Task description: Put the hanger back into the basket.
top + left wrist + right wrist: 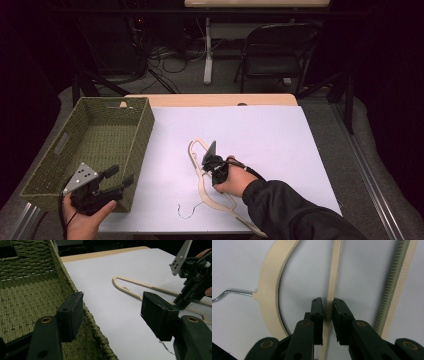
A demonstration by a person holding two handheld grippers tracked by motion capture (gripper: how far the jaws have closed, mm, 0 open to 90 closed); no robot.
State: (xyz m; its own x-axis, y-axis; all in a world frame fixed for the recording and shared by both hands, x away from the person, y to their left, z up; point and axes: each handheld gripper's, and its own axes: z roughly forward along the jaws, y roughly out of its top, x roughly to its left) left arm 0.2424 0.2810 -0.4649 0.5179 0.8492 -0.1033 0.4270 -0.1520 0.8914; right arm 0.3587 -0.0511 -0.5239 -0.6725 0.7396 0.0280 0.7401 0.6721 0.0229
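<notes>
1. The landmark is the green woven basket (95, 145), which stands on the left part of the white table cover (260, 135).
2. The left hand (87, 217) comes in from the bottom edge, just in front of the near right corner of the basket. It holds the left gripper (120, 177) with the grey plate on top, and the jaws point to the right and a little away from the person.
3. The jaws of the left gripper are wide apart and hold nothing. In the left gripper view one jaw is over the basket rim (82, 307) and the other is over the white cover.
4. The cream wooden hanger (210, 192) lies flat on the cover, well to the right of the basket. Its thin wire hook (187, 212) points toward the basket side.
5. The right hand (232, 180), in a black sleeve (295, 212), reaches in from the bottom right. It holds the right gripper (327, 308) pointing down on the hanger.
6. In the right gripper view its jaws are closed on a thin bar of the hanger, between the curved shoulder piece (270, 287) and the ridged bar (395, 285).
</notes>
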